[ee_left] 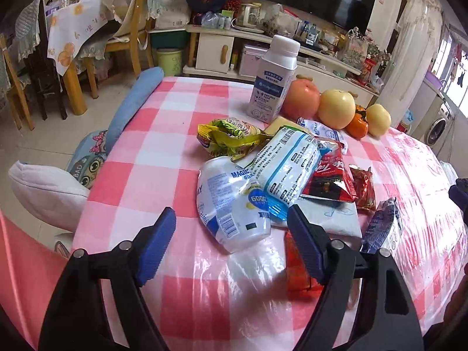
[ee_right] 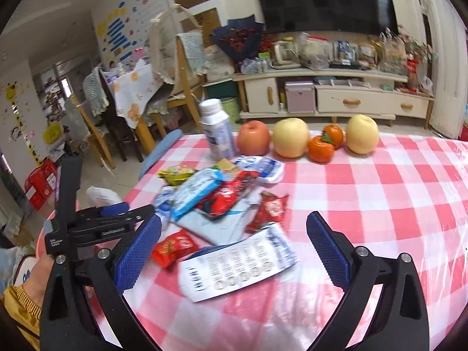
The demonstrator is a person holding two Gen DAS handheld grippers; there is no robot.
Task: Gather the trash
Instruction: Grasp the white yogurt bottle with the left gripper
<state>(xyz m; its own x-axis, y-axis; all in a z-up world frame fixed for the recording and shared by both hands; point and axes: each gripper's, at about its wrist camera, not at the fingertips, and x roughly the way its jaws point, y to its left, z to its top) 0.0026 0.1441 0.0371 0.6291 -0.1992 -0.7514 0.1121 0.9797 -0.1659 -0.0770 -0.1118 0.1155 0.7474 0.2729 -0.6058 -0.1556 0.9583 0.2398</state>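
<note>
Left wrist view: left gripper (ee_left: 231,228) spread, pads clear of crushed white can (ee_left: 231,204); trash pile mid-table, nearer left edge of checked table (ee_left: 146,134). Right gripper (ee_right: 234,242) spread over flattened carton (ee_right: 237,266); fruit at far edge.

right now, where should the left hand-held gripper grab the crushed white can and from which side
Probably across the narrow neck end of the crushed white can, the part nearest the left hand-held gripper. The can lies on its side on the checked tablecloth, dented, with that end pointing toward the camera. Come from the near side, low, with the open jaws straddling it, keeping clear of the blue-and-white packet lying against it.
</note>
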